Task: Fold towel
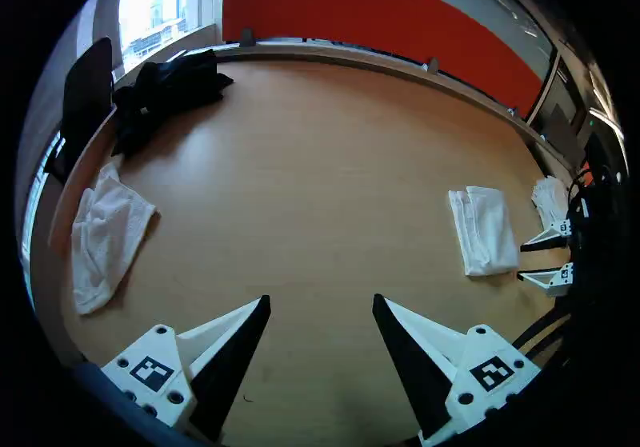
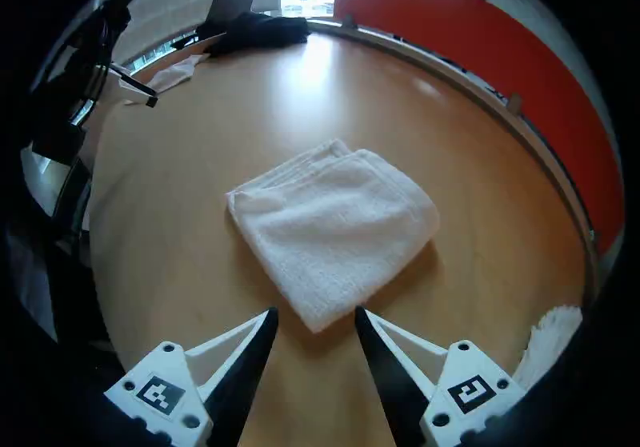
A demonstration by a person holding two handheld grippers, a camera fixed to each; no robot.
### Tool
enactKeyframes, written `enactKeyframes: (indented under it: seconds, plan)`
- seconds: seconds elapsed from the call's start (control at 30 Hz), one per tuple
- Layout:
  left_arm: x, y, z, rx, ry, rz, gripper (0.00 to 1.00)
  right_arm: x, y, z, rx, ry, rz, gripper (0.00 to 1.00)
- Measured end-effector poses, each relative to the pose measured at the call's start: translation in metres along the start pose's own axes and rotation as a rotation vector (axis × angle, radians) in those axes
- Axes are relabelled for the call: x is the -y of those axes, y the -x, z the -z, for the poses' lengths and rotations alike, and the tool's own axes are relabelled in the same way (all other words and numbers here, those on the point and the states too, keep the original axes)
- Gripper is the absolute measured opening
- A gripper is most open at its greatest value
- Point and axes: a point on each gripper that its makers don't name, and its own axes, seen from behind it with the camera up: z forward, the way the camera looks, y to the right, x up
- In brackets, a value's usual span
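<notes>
Right gripper view: the right tool (image 2: 314, 311) has its fingers apart and empty, with the near corner of a folded white towel (image 2: 336, 227) lying between their tips on the wooden counter (image 2: 184, 143). The towel is doubled into a thick terry pad. It should be light, soft and limp, and it would sag if lifted by one point, so a pinch through all layers at a corner or along the folded edge looks safest. In the left gripper view the left tool (image 1: 320, 298) is likewise spread and empty over bare wood, well apart from that towel. A crumpled towel (image 1: 104, 235) lies near a black garment (image 1: 164, 87) and probably needs folding too.
</notes>
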Motion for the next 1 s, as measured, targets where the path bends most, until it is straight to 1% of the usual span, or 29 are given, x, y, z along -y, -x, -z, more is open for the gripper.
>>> enactKeyframes:
  seconds: [0.17,0.27,0.53,0.6,0.73,0.87,1.0]
  plan:
    - [0.0,0.0,0.0,0.0,-0.001,0.003,0.95,0.0,0.005,-0.001,0.013,0.001,-0.001,0.72]
    - [0.0,0.0,0.0,0.0,-0.001,0.003,0.95,0.0,0.009,-0.001,0.023,0.0,-0.002,0.68]
    - [0.0,-0.001,0.0,0.0,0.003,0.0,0.95,0.0,0.014,-0.004,0.036,-0.001,-0.015,0.38]
    - [-0.001,-0.001,0.0,-0.001,0.003,0.0,0.95,0.0,0.015,-0.005,0.036,-0.002,-0.02,0.34]
    - [-0.001,-0.002,0.0,-0.003,0.003,0.001,0.95,0.001,0.016,-0.006,0.037,-0.003,-0.02,0.31]
    - [0.0,0.0,0.0,-0.002,0.002,0.002,0.95,0.003,0.017,-0.006,0.037,-0.001,-0.014,0.21]
    - [0.0,0.002,0.0,0.001,0.001,0.003,0.95,0.005,0.017,-0.006,0.035,-0.006,-0.016,0.09]
